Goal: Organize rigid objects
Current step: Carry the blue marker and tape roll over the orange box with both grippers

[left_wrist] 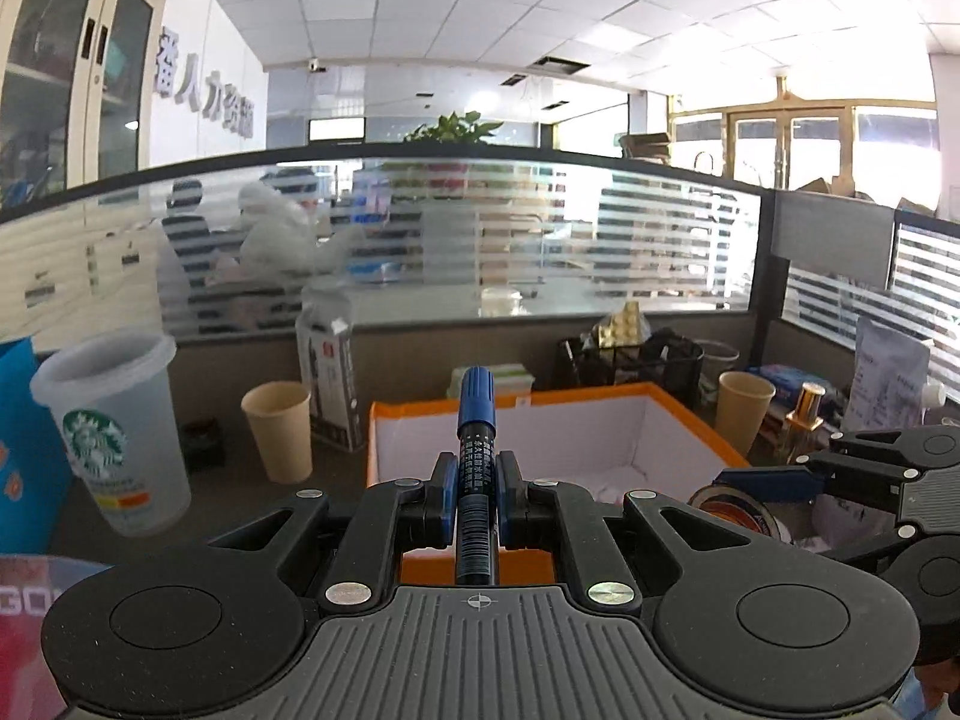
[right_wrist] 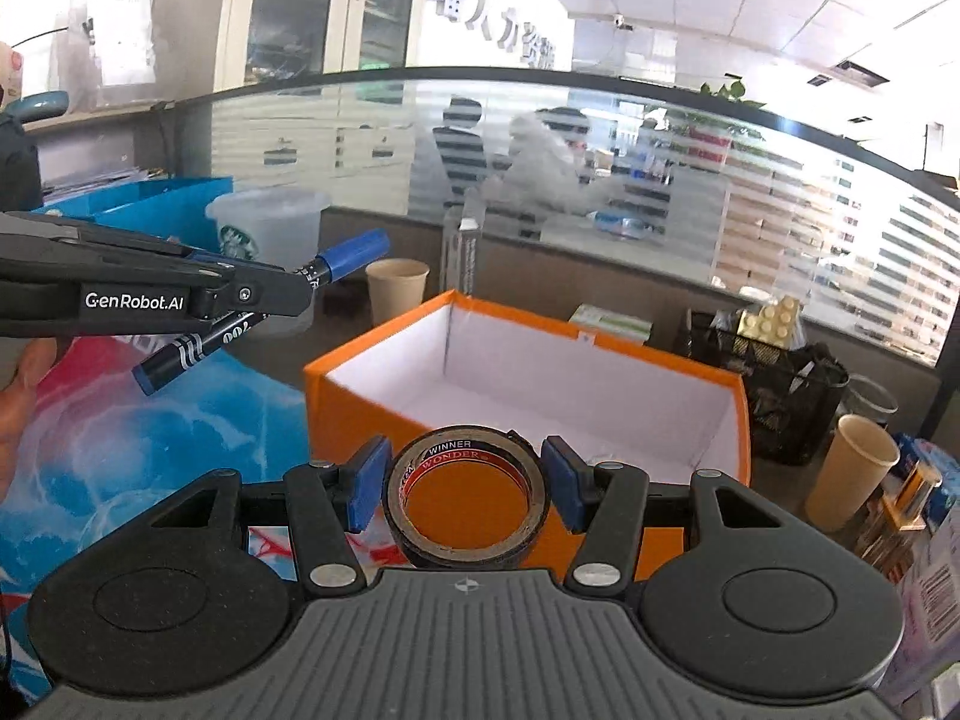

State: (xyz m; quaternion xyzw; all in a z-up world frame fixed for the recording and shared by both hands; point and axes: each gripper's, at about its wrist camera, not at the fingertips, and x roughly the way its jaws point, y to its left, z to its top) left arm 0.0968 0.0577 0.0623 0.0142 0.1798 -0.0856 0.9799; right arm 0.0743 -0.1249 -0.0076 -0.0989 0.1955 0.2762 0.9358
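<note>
A blue-capped marker (left_wrist: pixel 476 468) stands between the pads of my left gripper (left_wrist: pixel 476 483), which is shut on it, cap pointing away over the orange box (left_wrist: pixel 540 403). From the right wrist view the same marker (right_wrist: pixel 264 318) juts out of the left gripper (right_wrist: pixel 294 294) at the left. My right gripper (right_wrist: pixel 467 483) is shut on a dark roll of tape (right_wrist: pixel 467 495), held upright just in front of the orange box (right_wrist: pixel 372 396), whose white inside shows. The right gripper (left_wrist: pixel 774 480) with the tape roll (left_wrist: pixel 735 510) also appears at the right of the left wrist view.
A frosted Starbucks cup (left_wrist: pixel 114 426), two paper cups (left_wrist: pixel 279 429) (left_wrist: pixel 744 414) and a white carton (left_wrist: pixel 330 372) stand around the box. A black mesh basket (left_wrist: pixel 636 363) sits behind it. A glass partition (left_wrist: pixel 480 240) closes the desk's far side. A hand (right_wrist: pixel 18 396) is at the left edge.
</note>
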